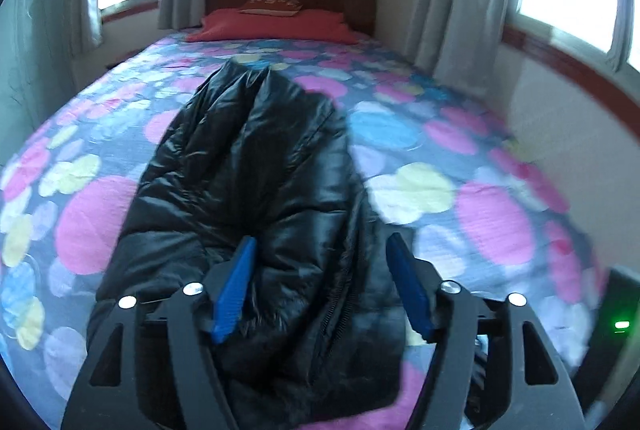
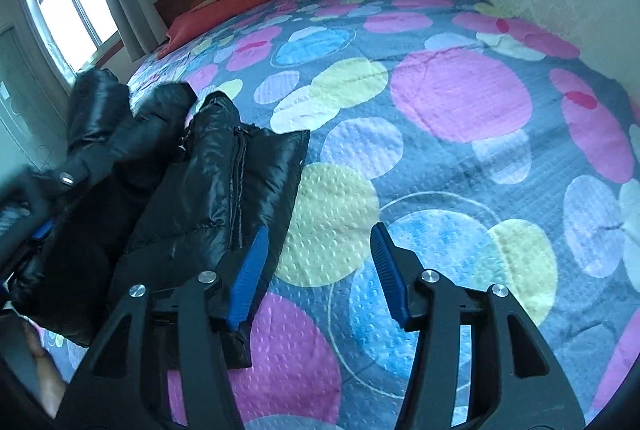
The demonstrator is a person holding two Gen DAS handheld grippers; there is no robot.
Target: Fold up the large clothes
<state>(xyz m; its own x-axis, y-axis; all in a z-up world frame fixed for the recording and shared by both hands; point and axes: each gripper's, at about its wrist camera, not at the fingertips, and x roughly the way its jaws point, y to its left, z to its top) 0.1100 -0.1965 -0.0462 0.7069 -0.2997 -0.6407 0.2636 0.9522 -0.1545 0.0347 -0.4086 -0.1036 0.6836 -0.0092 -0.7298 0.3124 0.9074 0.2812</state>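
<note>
Slippery black puffer jacket (image 1: 248, 190) could spring unfolded on the bed (image 2: 460, 98), since left gripper (image 1: 320, 282) and right gripper (image 2: 318, 270) gape empty beside it.

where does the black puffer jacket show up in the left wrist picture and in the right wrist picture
Left wrist view: the black puffer jacket fills the centre, running from mid-bed down between the open fingers of the left gripper.
Right wrist view: the jacket lies at the left, with its edge under the left finger of the right gripper.
Shared landmark: the red pillow at the headboard.
</note>
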